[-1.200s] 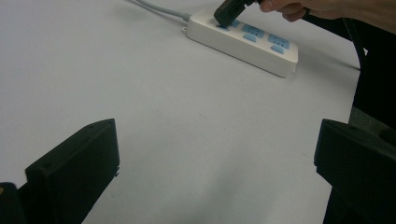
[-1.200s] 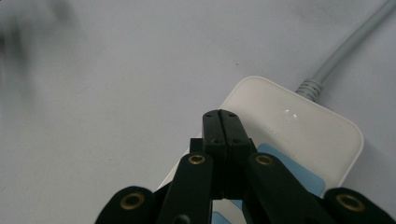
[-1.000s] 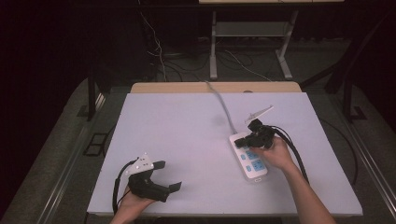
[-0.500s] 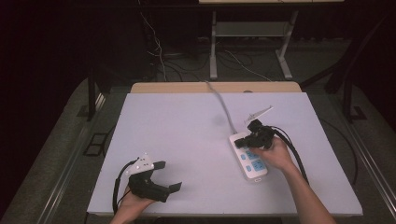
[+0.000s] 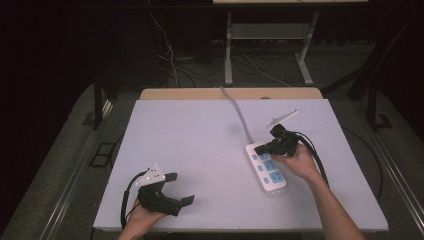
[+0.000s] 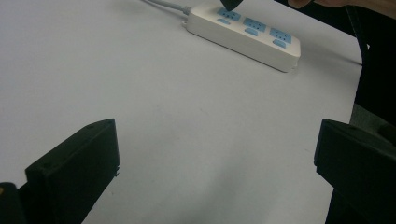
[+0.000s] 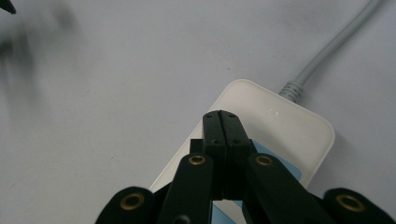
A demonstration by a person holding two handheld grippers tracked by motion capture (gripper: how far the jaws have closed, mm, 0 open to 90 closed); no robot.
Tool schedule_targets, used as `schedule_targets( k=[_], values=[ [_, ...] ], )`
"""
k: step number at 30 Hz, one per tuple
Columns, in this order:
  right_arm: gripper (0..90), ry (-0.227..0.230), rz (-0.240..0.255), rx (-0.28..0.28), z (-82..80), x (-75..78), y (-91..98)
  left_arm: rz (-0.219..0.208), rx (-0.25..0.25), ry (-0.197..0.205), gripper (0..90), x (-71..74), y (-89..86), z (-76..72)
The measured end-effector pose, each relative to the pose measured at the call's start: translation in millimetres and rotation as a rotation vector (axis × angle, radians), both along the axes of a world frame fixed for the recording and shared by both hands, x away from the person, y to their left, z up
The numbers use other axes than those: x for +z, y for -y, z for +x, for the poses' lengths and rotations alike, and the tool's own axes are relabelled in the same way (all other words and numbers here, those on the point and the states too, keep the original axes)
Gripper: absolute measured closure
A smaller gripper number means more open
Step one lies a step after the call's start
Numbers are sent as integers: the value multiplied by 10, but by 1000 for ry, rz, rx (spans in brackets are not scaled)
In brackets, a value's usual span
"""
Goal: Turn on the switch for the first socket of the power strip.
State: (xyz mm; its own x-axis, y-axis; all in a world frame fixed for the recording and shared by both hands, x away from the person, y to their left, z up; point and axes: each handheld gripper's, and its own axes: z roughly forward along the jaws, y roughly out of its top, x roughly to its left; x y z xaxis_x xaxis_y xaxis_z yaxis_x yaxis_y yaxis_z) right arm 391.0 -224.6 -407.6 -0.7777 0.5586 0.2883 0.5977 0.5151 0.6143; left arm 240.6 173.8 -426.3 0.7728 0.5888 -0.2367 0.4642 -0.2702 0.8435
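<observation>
A white power strip (image 5: 266, 168) with blue sockets lies on the right half of the white table (image 5: 200, 150), its grey cable (image 5: 239, 114) running to the far edge. My right gripper (image 5: 258, 149) is shut with nothing between its jaws, and its tip sits over the strip's cable end. In the right gripper view the closed jaws (image 7: 221, 122) cover the strip (image 7: 275, 126) near its first blue socket. My left gripper (image 5: 181, 189) rests open at the table's near left corner. In its own view the strip (image 6: 243, 33) lies far ahead between the wide-spread jaws.
The person's right hand (image 5: 300, 162) and forearm cross the table's near right side. A metal stand (image 5: 265, 35) and loose cables lie on the dark floor beyond the table's wooden far edge (image 5: 230, 93).
</observation>
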Motion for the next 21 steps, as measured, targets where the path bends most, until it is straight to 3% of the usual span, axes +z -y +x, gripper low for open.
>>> schedule_targets(
  k=[12,21],
  values=[
    [900,20,-17,-6,-102,160,127,0,1,1,0,1,0,-5],
    [900,31,-2,-10,-200,274,219,0,1,0,0,0,2,-2]
  ],
)
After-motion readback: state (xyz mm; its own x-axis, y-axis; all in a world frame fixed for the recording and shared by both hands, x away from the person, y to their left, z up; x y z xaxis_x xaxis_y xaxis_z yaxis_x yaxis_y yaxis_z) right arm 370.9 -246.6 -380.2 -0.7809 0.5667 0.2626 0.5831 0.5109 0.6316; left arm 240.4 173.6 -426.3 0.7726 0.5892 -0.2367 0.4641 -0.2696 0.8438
